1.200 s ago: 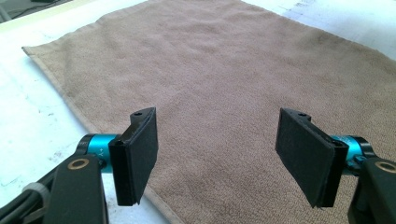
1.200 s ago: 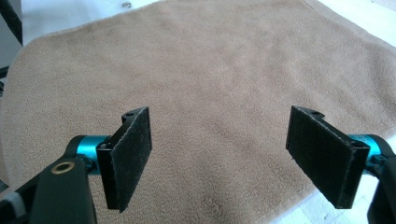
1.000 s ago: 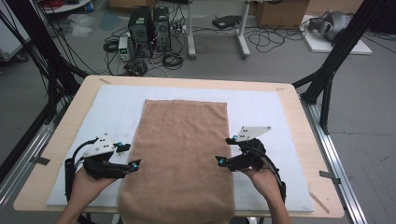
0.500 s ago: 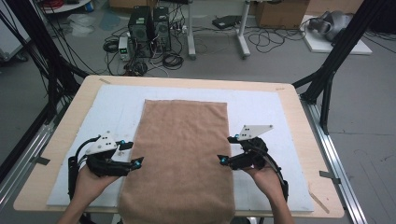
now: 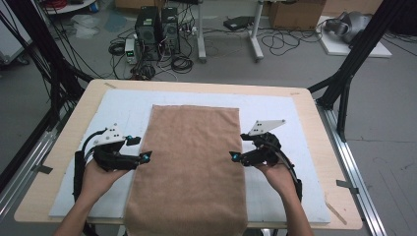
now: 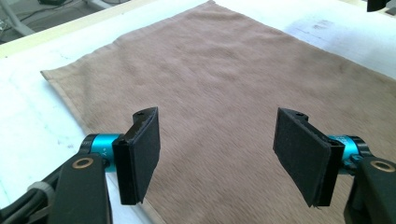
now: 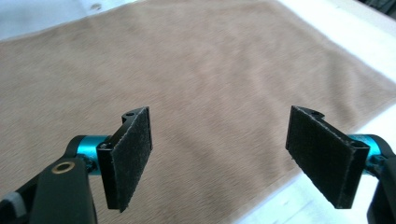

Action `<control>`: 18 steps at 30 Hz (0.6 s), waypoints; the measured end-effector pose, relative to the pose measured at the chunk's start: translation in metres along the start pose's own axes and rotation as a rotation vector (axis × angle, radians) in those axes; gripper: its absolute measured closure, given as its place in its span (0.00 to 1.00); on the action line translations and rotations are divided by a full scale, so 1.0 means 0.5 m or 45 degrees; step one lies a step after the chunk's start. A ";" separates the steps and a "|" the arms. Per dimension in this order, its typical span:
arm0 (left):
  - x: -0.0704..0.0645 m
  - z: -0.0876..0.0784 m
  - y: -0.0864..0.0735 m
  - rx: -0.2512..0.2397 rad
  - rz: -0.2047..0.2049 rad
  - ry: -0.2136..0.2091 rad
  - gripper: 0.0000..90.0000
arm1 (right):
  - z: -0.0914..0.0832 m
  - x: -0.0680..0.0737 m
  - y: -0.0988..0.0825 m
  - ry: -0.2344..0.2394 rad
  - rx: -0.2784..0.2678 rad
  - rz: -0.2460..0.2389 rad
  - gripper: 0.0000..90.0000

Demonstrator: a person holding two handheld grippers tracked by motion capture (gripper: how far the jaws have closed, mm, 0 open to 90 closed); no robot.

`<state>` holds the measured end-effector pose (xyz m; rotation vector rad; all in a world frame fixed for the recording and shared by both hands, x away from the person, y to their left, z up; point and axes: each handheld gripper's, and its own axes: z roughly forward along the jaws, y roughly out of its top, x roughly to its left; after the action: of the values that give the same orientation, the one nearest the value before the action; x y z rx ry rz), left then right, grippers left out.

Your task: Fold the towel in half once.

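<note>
Your left tool [image 5: 147, 156] is coming in toward the towel's [image 5: 192, 162] left edge compared with a second ago, its jaws just closing a touch with nothing between them, while your right tool [image 5: 234, 157] is sitting where it was at the right edge. Both tools are released: in the left gripper view the pads [image 6: 142, 158] are standing wide over bare brown pile, and in the right gripper view the pads [image 7: 128, 156] are likewise gaping with only cloth behind them. The towel is lying flat and lengthwise down the middle of the white mat [image 5: 123, 110] on the worktop [image 5: 64, 147], its near end hanging over the front edge toward you. You are, I judge, lining up to pinch the two long edges for a fold. To do that well, keep both tools level with each other, drop each so one pad slides under the hem and the other lands on top, and take only a single layer before you lift. Nothing is standing in your way on the mat; it is bare beside the towel. The black frame legs [image 5: 344, 83] at the right and the computers [image 5: 157, 27] and cables [image 5: 290, 42] on the floor beyond the far edge are well apart from your reach.
</note>
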<state>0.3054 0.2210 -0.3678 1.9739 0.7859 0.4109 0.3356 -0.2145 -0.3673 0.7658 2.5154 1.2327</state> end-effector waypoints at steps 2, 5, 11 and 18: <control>0.010 0.008 0.013 0.000 0.007 0.023 0.37 | 0.003 -0.014 0.010 -0.017 0.005 0.001 0.25; 0.028 0.023 0.031 0.029 0.008 0.064 0.39 | 0.006 -0.028 0.027 -0.044 0.014 -0.005 0.26; 0.077 0.072 0.027 0.078 -0.047 0.091 0.40 | 0.034 -0.062 0.048 -0.092 0.021 0.019 0.27; 0.099 0.131 0.006 0.156 -0.020 0.135 0.44 | 0.093 -0.100 0.023 -0.145 0.121 0.067 0.33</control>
<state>0.3806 0.2107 -0.3997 2.0719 0.9117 0.4709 0.4012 -0.2055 -0.3880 0.9031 2.4906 1.0596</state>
